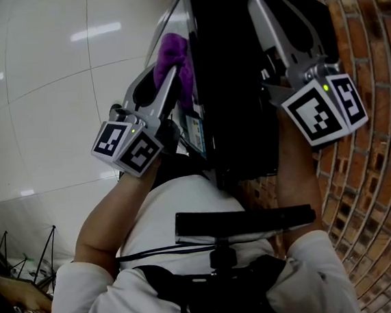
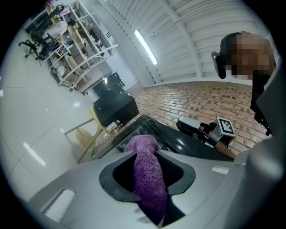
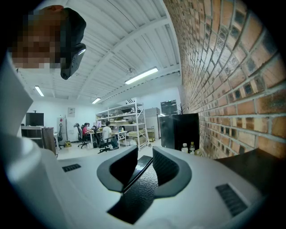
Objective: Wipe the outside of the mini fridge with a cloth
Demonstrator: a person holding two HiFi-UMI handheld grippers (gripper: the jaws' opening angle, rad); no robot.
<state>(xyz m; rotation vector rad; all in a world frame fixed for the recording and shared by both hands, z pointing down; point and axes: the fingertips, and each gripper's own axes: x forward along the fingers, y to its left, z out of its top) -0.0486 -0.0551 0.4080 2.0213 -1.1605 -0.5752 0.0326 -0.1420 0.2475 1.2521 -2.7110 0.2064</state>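
The black mini fridge (image 1: 239, 114) stands against the brick wall, seen from above. A purple cloth (image 1: 176, 61) is pressed against its left side, and my left gripper (image 1: 164, 76) is shut on it. In the left gripper view the cloth (image 2: 149, 174) runs between the jaws and bunches up beyond the left gripper (image 2: 145, 156) against the fridge (image 2: 187, 143). My right gripper (image 1: 281, 13) lies over the fridge's top. In its own view the right gripper (image 3: 139, 167) has its jaws a little apart, with only the textured black fridge top (image 3: 138, 197) showing below the gap.
A brick wall (image 1: 384, 189) runs close along the right of the fridge. A white tiled floor (image 1: 45, 98) spreads to the left. Farther off are a second black cabinet (image 3: 178, 129), bottles (image 3: 187, 146), a yellow chair (image 2: 85, 138), shelving (image 2: 76, 40) and seated people (image 3: 96, 134).
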